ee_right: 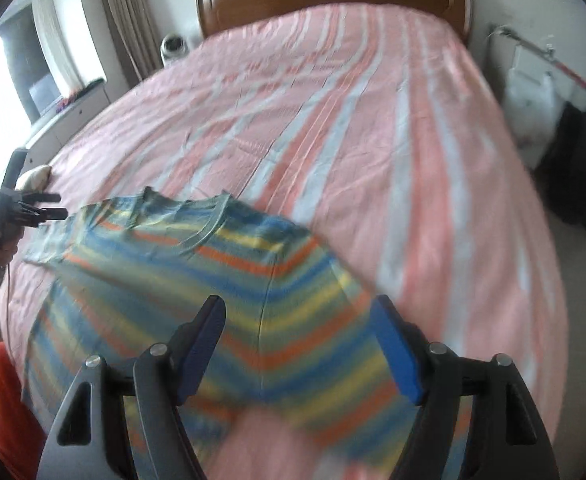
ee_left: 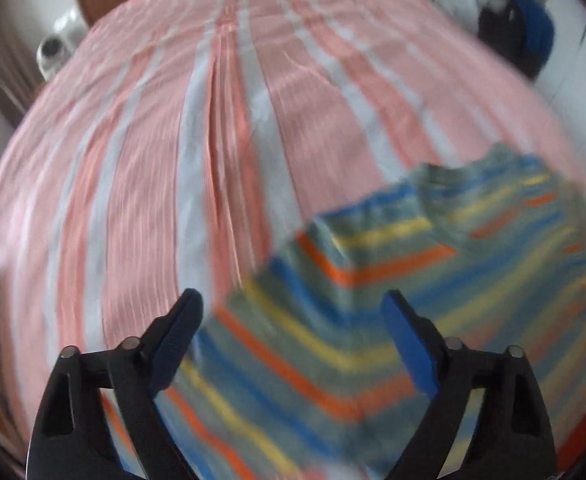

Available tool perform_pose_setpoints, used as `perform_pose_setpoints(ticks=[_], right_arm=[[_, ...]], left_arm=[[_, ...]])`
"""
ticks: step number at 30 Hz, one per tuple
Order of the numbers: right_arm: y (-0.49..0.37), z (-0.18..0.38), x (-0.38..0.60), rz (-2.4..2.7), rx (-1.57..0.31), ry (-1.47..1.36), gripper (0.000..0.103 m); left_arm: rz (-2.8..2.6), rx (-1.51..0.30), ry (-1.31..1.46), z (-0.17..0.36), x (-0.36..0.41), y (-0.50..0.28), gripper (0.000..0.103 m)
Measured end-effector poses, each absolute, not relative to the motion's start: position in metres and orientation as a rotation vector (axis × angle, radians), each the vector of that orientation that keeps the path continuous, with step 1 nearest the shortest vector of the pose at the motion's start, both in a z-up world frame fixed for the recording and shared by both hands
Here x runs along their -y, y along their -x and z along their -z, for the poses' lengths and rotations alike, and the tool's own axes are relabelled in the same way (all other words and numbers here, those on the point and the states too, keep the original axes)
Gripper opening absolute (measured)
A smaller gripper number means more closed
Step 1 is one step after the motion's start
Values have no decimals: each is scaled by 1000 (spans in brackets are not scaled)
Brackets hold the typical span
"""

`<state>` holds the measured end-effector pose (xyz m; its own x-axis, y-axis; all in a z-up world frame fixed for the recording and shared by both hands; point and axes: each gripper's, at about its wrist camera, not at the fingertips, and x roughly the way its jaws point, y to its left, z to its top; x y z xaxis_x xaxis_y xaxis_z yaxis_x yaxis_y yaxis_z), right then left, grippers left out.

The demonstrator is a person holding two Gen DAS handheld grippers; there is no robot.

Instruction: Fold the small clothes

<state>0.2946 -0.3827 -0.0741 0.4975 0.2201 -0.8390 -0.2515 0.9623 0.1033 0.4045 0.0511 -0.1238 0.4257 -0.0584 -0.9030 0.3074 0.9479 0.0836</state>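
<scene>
Striped shirt (ee_right: 197, 288) flat on bed (ee_right: 373, 140), soft, floppy, light. Both tools wide, empty: left (ee_left: 293, 308), right (ee_right: 299, 312). Best pinch hem corners, probably.

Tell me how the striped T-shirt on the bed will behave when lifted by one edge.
The striped T-shirt probably goes floppy: it lies creased on the bedsheet. Likely light, being thin knit. It may drag rather than slide, cloth on cloth.
</scene>
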Motion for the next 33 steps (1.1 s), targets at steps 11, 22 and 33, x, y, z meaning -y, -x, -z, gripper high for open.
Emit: perform_pose_setpoints(ticks=[11,22,33], right_arm=[[-416,175,324,-398,-1254,127,58],[-401,160,289,-89,-1033,539,4],[-377,143,331,-62,-1002,291,71]], left_arm=[[363,-1192,-409,170,-30,-424,48],[95,-971,-462,169,-11,-432,2],[-1,-816,-342,110,-36,-355,76]])
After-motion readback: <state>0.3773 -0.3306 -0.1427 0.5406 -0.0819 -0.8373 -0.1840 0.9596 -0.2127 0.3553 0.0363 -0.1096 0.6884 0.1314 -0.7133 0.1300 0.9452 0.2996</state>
